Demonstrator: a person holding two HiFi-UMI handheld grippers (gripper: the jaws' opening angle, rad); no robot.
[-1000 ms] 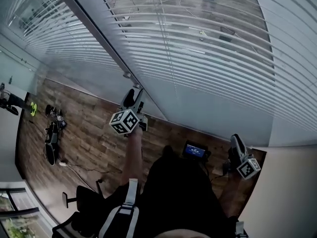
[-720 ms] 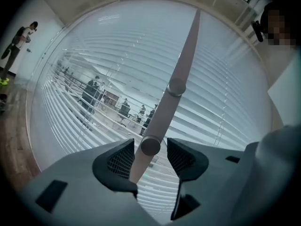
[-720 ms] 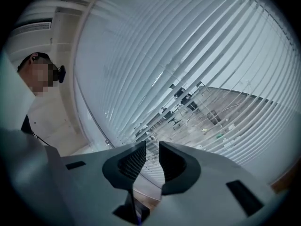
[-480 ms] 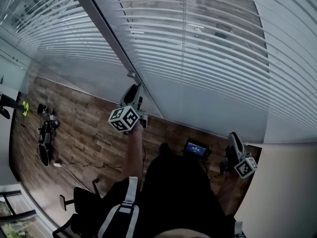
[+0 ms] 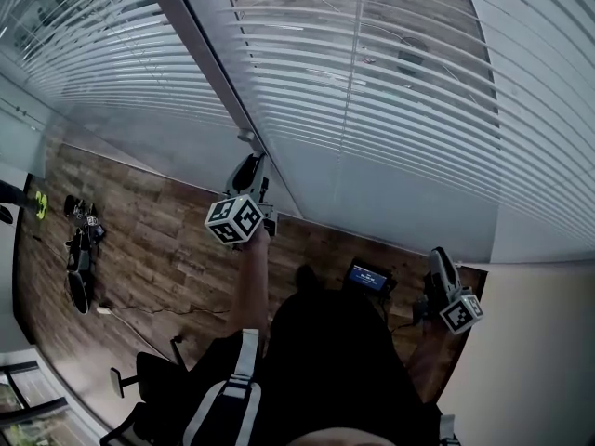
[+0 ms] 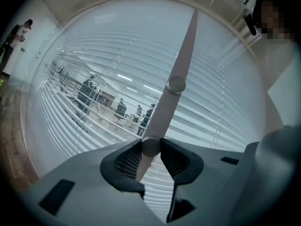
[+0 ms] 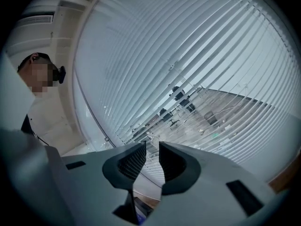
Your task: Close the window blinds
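Glass (image 5: 372, 203) behind open white slats (image 5: 400, 91); left fingers (image 6: 123, 161) tight on wand (image 6: 181, 60), right fingers (image 7: 175, 163) apart.

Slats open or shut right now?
Open: the office beyond shows through gaps between the slats. The left hand-held gripper grips the wand.

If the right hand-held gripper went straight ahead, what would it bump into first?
Probably the blinds: the right hand-held gripper points at their slats, and nothing nearer shows, though the distance is unclear.
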